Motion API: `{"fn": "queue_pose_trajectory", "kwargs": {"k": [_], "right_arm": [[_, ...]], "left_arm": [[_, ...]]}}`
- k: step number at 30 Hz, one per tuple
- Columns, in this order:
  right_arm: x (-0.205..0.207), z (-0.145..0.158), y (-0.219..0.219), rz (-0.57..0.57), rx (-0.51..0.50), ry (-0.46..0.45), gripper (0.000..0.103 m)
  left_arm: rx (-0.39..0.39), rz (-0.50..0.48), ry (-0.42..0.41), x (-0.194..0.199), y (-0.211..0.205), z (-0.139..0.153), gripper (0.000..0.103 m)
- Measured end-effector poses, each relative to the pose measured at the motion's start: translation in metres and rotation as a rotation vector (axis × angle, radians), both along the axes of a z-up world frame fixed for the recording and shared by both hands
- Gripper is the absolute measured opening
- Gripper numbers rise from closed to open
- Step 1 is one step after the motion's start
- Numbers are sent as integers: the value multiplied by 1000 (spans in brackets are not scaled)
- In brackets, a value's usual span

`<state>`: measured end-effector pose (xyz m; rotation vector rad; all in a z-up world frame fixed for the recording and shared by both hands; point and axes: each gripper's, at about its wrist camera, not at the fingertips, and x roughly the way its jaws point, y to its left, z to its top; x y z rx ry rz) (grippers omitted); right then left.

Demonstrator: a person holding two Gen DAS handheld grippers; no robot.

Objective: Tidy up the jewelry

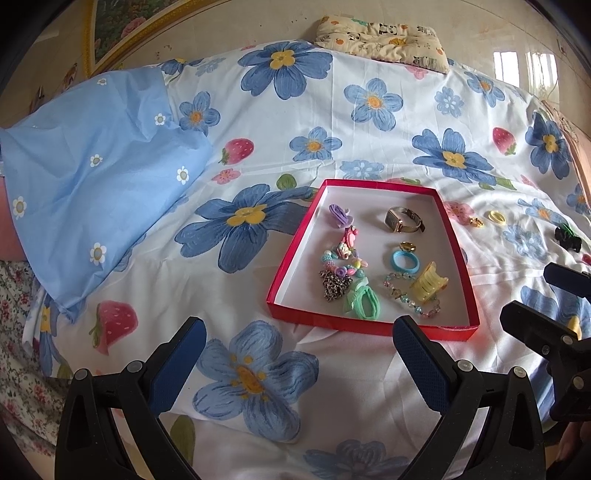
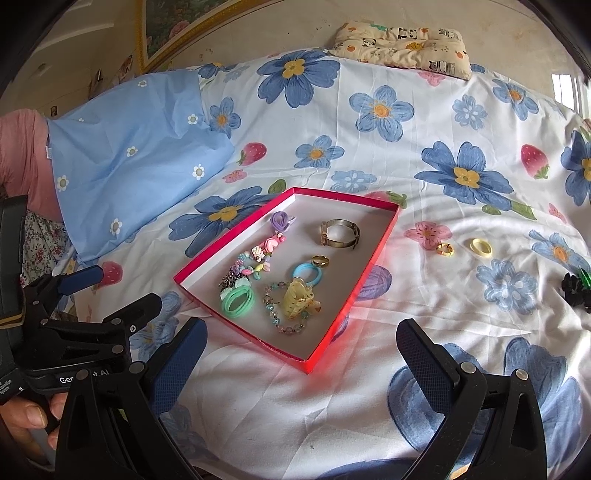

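A red tray (image 1: 291, 258) (image 2: 380, 254) lies on the flowered bed sheet. It holds a gold watch (image 1: 402, 219) (image 2: 340, 230), a yellow hair claw (image 1: 428, 282) (image 2: 301, 299), a blue hair tie (image 1: 404, 260) (image 2: 308, 271), a green hair tie (image 1: 364, 302) (image 2: 238, 301), bead bracelets and charms. On the sheet to the tray's right lie a small gold ring (image 1: 475, 221) (image 2: 444, 250), a pale yellow ring (image 1: 496, 216) (image 2: 480, 246) and a black-and-green hair clip (image 1: 567, 238) (image 2: 576, 290). My left gripper (image 1: 299, 350) (image 2: 122, 291) is open and empty, short of the tray. My right gripper (image 2: 301, 350) (image 1: 535, 295) is open and empty near the tray's front corner.
A light blue pillow (image 1: 96, 192) (image 2: 136, 155) lies at the left. A panda-print cushion (image 1: 384, 38) (image 2: 402, 44) lies at the far edge of the bed. A framed picture (image 1: 122, 26) leans on the wall behind.
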<state>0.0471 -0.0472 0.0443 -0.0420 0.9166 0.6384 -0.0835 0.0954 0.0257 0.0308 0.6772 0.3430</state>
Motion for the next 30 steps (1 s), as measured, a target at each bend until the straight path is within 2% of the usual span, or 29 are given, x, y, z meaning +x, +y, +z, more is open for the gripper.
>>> {"fn": "queue_pose_trajectory", "kwargs": {"k": [13,30], "right_arm": [[7,-8,1,-1,1,46,103],[10,-4,-2,-4,12,23,103]], "left_arm": [[-12,19,32,10,5,-4,102],[3,12,41,14,-2,-4,102]]}}
